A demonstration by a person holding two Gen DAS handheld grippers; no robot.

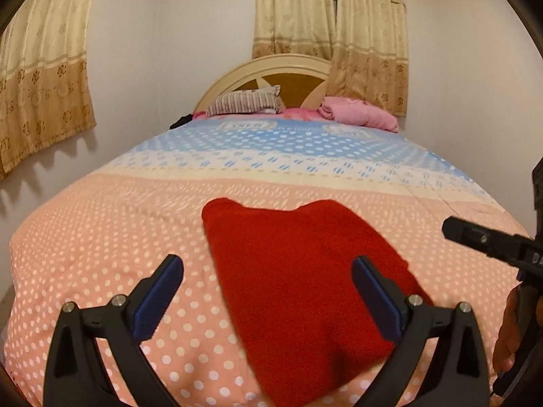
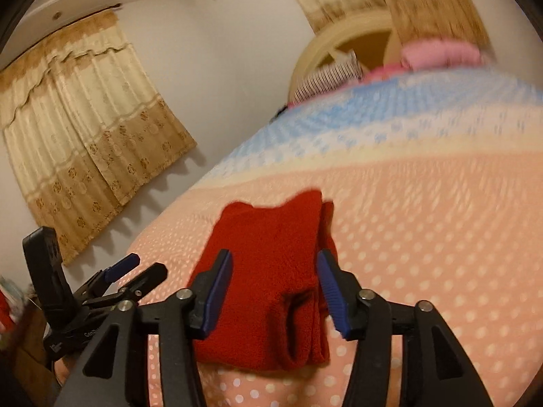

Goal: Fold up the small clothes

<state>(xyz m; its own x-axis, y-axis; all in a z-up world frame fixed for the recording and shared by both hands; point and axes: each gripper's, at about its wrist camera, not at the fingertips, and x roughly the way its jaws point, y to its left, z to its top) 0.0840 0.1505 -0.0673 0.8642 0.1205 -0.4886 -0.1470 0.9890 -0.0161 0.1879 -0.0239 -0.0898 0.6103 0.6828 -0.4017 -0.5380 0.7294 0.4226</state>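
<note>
Right now a red garment (image 1: pixel 298 291) lies folded on the near, peach-and-white dotted end of the bedspread (image 1: pixel 101 237), its layered edges stacked along the right side as the right wrist view shows it (image 2: pixel 271 285). Both grippers hang above it with nothing between their blue pads. The left gripper (image 1: pixel 268 302) has its jaws spread wide, one finger over bare bedspread to the cloth's left, the other over the cloth's right part. The right gripper (image 2: pixel 275 291) also stands parted, its fingers straddling the folded bundle, though whether they touch the fabric I cannot tell. From the left wrist view the right gripper (image 1: pixel 475 240) comes in from the right edge, clear of the cloth. Beyond the garment the bedspread runs wide and uncluttered through a cream band into blue, up to a striped pillow (image 1: pixel 246 101) and a pink blanket (image 1: pixel 359 115) against the headboard (image 1: pixel 281 68). Curtains (image 1: pixel 44 78) hang on the left wall, close beside that edge of the bed.
</note>
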